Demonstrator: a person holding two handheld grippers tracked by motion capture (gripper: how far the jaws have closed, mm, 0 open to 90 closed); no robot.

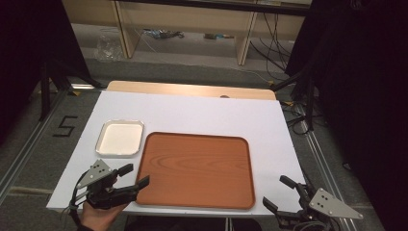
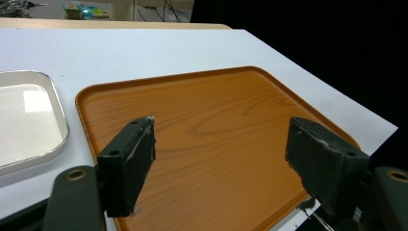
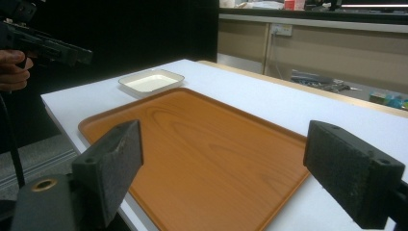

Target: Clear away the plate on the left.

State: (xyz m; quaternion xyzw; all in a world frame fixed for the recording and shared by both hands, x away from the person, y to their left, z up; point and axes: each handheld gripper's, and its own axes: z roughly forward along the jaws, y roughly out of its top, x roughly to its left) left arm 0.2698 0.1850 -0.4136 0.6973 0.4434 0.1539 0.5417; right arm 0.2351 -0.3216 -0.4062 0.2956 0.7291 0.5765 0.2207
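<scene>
wooden tray [image 3: 202,149] between open gripper [image 3: 231,168] jaws

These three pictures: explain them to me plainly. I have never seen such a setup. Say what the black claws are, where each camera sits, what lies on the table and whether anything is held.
A person stands at a white table with a hand-held two-jaw gripper in each hand; there is no robot arm. The high view looks down from above the person: the left gripper is at bottom left, the right gripper at bottom right. The other two pictures come from cameras riding on each gripper, looking out between its black jaws. On the table lie a wooden-look brown tray and, beside its far left corner, a small white dish. Both look empty. Both grippers stand open and hold nothing; the left gripper's jaws hover over the tray's near left corner.
</scene>
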